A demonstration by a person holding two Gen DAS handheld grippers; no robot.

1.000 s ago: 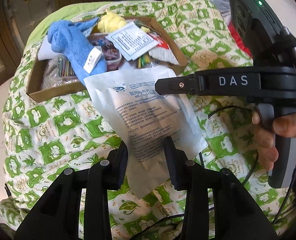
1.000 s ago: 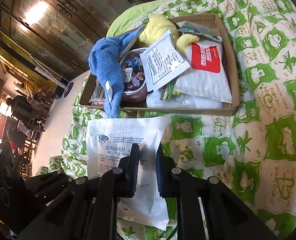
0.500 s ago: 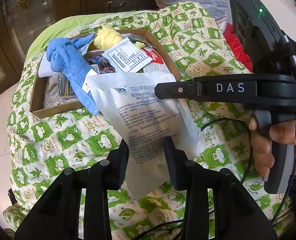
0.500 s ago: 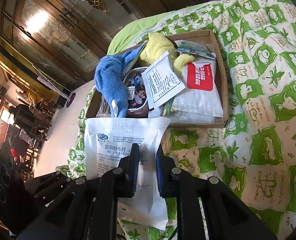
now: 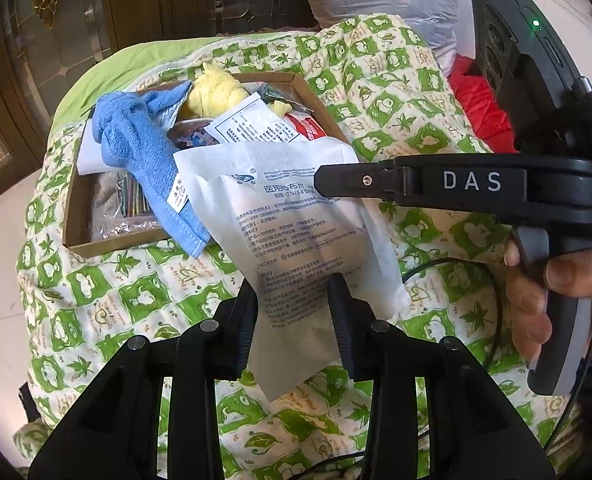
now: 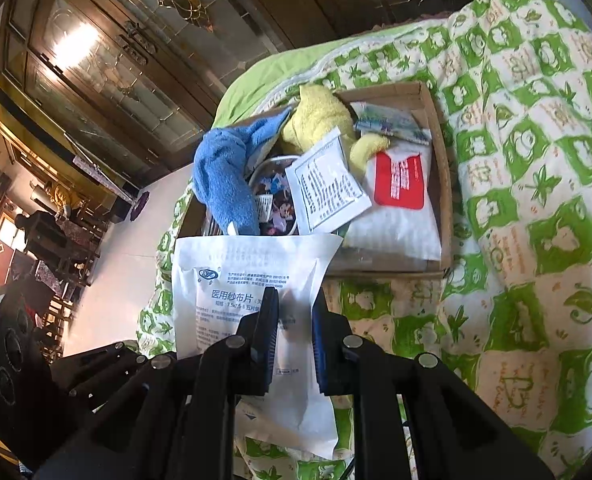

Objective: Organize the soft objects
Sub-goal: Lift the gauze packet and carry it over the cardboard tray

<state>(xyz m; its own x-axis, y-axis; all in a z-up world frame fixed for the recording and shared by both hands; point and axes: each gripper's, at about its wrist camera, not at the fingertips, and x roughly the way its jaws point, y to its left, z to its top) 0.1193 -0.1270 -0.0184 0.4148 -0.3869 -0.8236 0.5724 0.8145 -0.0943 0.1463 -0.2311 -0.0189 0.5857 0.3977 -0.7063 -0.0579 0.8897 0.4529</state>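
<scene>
Right gripper (image 6: 293, 320) jaws clamp the white pouch (image 5: 296, 236); left gripper (image 5: 291, 304) jaws pinch its lower end. Box (image 6: 442, 184) at 12 o'clock.

We see both grippers angled downward, the left gripper (image 5: 293, 304) with fingers set narrowly apart on either side of a white packet (image 5: 296, 236), the right gripper (image 6: 294, 312) clamped shut on that packet, its handle held by a bare hand (image 5: 536, 300).
</scene>
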